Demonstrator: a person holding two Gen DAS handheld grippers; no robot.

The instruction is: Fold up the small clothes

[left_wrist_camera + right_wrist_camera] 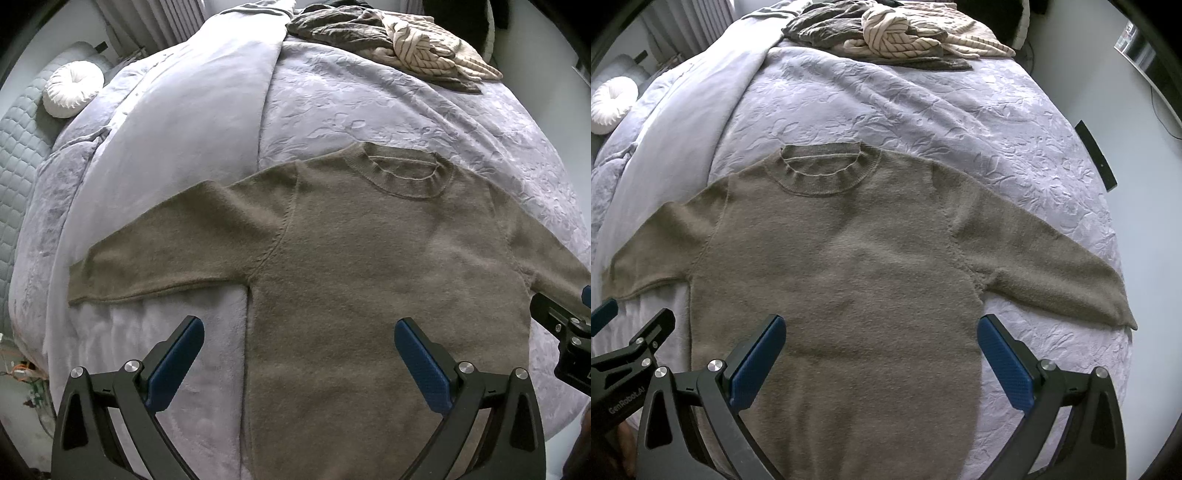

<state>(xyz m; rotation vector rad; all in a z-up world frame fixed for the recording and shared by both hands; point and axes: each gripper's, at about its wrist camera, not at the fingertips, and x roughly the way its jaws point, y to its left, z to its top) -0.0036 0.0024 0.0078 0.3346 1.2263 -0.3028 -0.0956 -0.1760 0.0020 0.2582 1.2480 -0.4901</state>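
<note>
bed: bare quilt from sweater to 12 o'clock, clothes pile at far end, drop-off at 3 o'clock. sweater lies flat mid-bed, sleeves out; looks soft, limp, light, so you pinch cuff or hem edge. left gripper, right gripper both spread wide, empty, above hem.
</note>
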